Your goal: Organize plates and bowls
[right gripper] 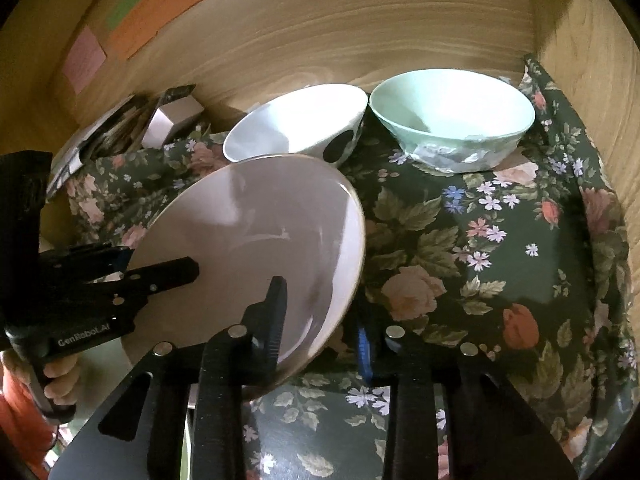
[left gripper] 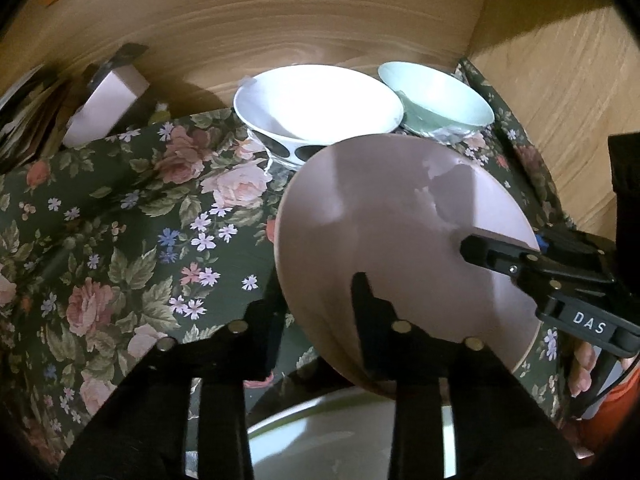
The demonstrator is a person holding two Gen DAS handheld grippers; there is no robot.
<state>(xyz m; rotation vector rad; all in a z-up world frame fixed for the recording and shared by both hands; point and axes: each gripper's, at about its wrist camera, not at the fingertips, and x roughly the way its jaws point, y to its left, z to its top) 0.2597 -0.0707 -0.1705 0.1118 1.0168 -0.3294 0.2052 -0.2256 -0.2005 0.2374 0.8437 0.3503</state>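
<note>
A pale pink plate (left gripper: 400, 240) is held tilted above the floral tablecloth (left gripper: 120, 220); it also shows in the right wrist view (right gripper: 260, 240). My left gripper (left gripper: 316, 312) is shut on the plate's near rim. My right gripper (right gripper: 320, 312) is shut on its other edge and shows in the left wrist view (left gripper: 472, 248). The left gripper shows in the right wrist view (right gripper: 188, 268). A white bowl with black dots (left gripper: 316, 108) (right gripper: 296, 124) and a mint green bowl (left gripper: 436, 96) (right gripper: 452, 116) stand at the back.
Wooden walls (left gripper: 320, 20) enclose the back and right side. A small pink box (left gripper: 108, 100) and papers lie at the back left. Another white plate with a green rim (left gripper: 320, 436) lies below the held plate. Coloured notes (right gripper: 160, 4) stick to the wall.
</note>
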